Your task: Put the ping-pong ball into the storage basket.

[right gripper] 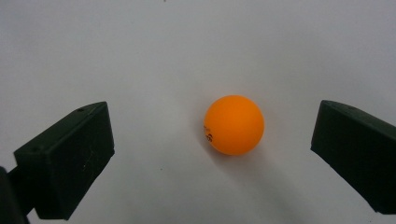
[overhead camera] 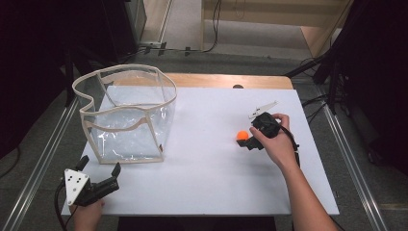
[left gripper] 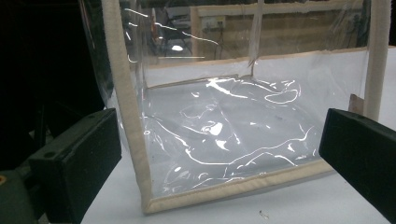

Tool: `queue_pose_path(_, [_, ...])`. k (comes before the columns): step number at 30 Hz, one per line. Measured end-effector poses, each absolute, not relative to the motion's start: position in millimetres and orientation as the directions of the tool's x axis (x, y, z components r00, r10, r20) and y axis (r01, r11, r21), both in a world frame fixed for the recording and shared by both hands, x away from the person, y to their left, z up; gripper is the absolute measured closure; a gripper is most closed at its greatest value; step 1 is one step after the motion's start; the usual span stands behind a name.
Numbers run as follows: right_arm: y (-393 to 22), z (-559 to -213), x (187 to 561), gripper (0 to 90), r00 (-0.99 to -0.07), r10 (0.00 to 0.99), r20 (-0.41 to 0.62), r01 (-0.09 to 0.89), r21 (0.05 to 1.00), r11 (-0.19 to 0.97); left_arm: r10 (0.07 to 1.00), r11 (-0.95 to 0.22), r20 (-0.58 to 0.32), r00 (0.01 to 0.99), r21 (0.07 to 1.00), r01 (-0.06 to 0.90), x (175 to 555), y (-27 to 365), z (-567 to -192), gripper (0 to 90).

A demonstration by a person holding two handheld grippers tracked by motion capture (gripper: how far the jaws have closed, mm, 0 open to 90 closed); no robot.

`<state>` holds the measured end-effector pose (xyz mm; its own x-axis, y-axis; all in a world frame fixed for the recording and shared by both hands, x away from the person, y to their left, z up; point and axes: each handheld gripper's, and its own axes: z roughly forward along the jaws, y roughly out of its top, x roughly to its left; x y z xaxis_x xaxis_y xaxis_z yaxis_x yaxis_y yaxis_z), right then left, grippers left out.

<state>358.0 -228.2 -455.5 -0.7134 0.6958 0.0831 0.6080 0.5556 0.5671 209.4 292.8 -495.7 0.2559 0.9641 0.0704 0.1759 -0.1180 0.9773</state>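
Your right tool [right gripper: 212, 140] is lined up on the orange ball [right gripper: 234, 125], not yet gripping it.

Its jaws stand wide apart with the ball between them, nearer the right-hand one, touching neither; that straddle looks set for a clean squeeze. The ball is smooth, glossy, small dark print on its side, resting on the white desk [overhead camera: 207, 159] right of centre in the high view. Your left tool [overhead camera: 98, 168], also wide open and empty, waits at lower left facing the clear bag [overhead camera: 126, 115], probably to steady it.
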Motion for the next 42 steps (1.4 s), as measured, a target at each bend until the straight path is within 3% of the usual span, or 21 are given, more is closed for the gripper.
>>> queue_pose_path(33, [-211, -479, 381, 0.0, -0.703, 0.706, 0.091, 0.682, 0.368, 0.632, 0.962, -0.127, 0.079, 0.26, 0.976, 0.175, 209, 292, -496, 0.0])
queue_pose_path(35, [-210, -479, 381, 14.2, -0.694, 0.716, 0.072, 0.686, 0.367, 0.628, 0.962, -0.128, 0.079, 0.26, 0.976, 0.175, 209, 292, -496, 0.0])
queue_pose_path(42, [-208, -482, 384, 14.2, -0.689, 0.721, 0.074, 0.695, 0.353, 0.627, 0.962, -0.127, 0.078, 0.261, 0.976, 0.177, 209, 292, -496, 0.0])
